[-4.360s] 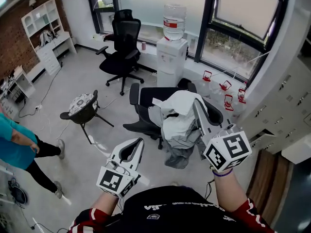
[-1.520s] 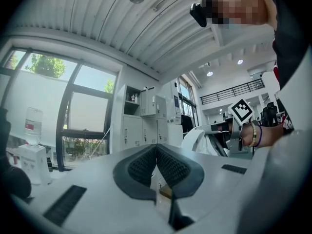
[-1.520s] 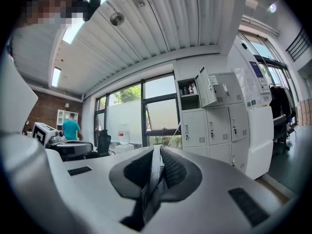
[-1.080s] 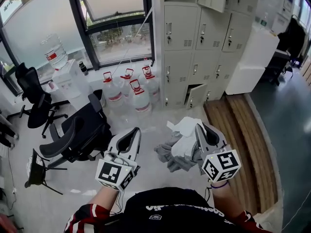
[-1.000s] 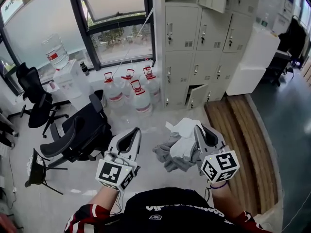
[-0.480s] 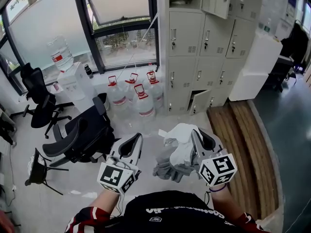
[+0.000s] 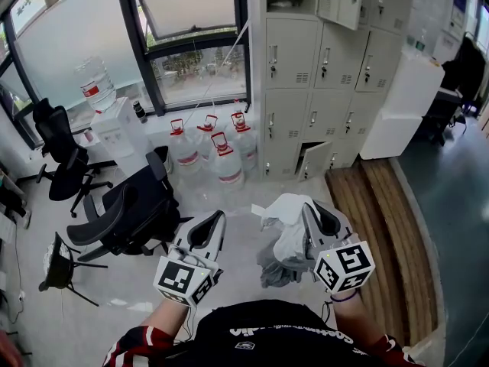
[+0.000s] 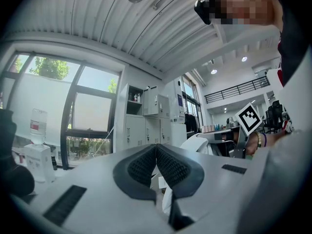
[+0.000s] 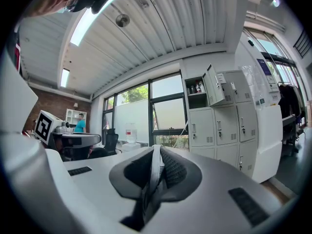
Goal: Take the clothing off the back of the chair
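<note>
The white and grey clothing (image 7: 284, 235) hangs in a bunch from my right gripper (image 7: 306, 207), clear of the floor. In the right gripper view the jaws of that gripper (image 9: 156, 150) are shut on a fold of the cloth (image 9: 154, 172). The black office chair (image 7: 134, 205) stands to the left with its back bare. Beside it my left gripper (image 7: 220, 216) is held level; its pads (image 8: 168, 167) meet with nothing between them. The left gripper view shows part of the white garment (image 8: 192, 143) to the right.
Grey lockers (image 7: 321, 67) line the wall ahead, with several water jugs (image 7: 206, 147) on the floor before them. A water dispenser (image 7: 114, 128), a second black chair (image 7: 57, 151) and a stool (image 7: 53, 266) stand at the left. Wooden flooring (image 7: 382, 205) runs along the right.
Earlier the clothing lay over the chair back; now it hangs from my right gripper, away from the chair. Over the last second the bunch has drawn in under the gripper; both hands stayed almost still.
</note>
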